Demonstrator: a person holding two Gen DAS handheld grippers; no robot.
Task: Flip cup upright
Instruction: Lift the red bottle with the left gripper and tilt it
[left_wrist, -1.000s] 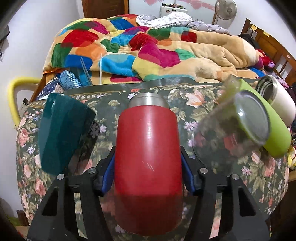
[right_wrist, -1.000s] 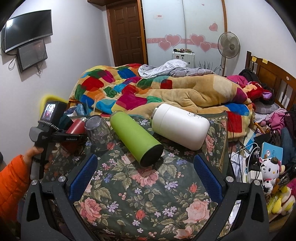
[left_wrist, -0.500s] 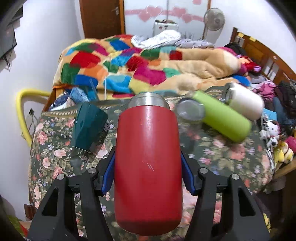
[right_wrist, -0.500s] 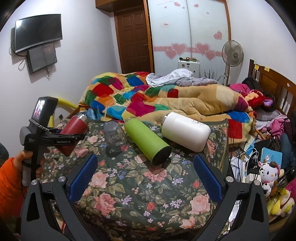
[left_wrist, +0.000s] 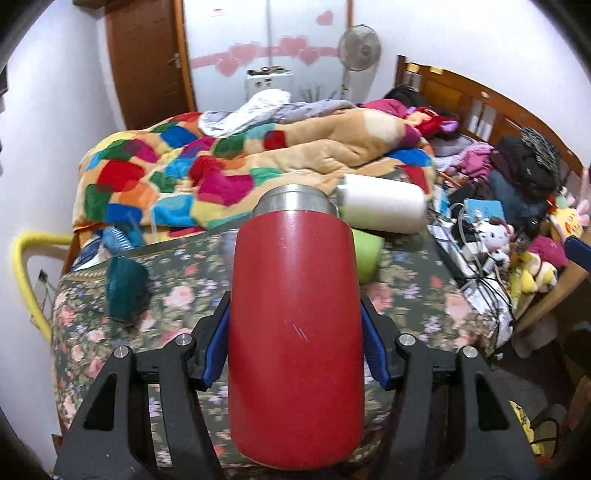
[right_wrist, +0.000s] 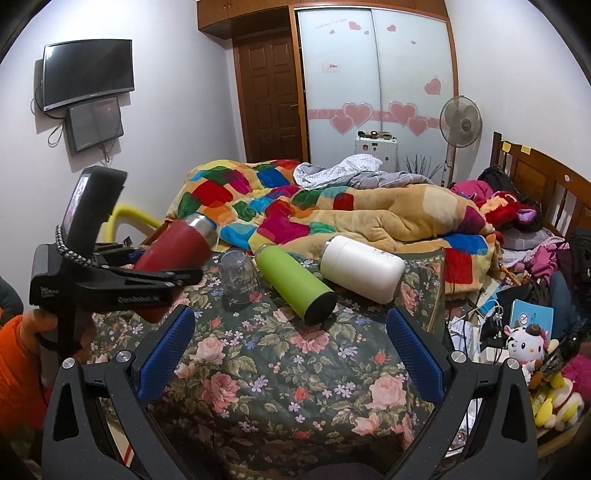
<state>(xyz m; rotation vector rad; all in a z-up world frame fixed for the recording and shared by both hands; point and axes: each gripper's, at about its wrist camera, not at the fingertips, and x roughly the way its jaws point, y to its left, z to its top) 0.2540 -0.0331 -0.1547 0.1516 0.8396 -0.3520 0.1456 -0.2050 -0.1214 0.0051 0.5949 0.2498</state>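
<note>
From the left wrist view, four vessels are showing: a red cup (left_wrist: 295, 332), a white bottle (left_wrist: 384, 212), a sliver of a green bottle (left_wrist: 365, 258) and a teal cup (left_wrist: 123, 288). The left hand-held gripper (left_wrist: 295, 343) is clamping the red cup by its sides, both blue pads pressing against the body, the steel-rimmed end pointing away from the camera and the cup hanging above the flower-patterned table (left_wrist: 424, 295). The teal cup is sitting on the table well to the left, and the white bottle is lying on its side at the far edge, near the patchwork blanket (left_wrist: 184, 173).

From the right wrist view, four vessels are showing again, though not the same four (the teal cup is hidden here): the red cup (right_wrist: 173, 247), a clear glass (right_wrist: 238, 275), the green bottle (right_wrist: 295, 284) and the white bottle (right_wrist: 362, 267). The right hand-held gripper (right_wrist: 291, 354) is spreading wide and gripping nothing, hovering over the table (right_wrist: 280, 376). The left hand-held gripper (right_wrist: 147, 278) is holding the red cup tilted, steel end up toward the bed, off the table's left side. Both bottles are lying on their sides, just beside each other.
</note>
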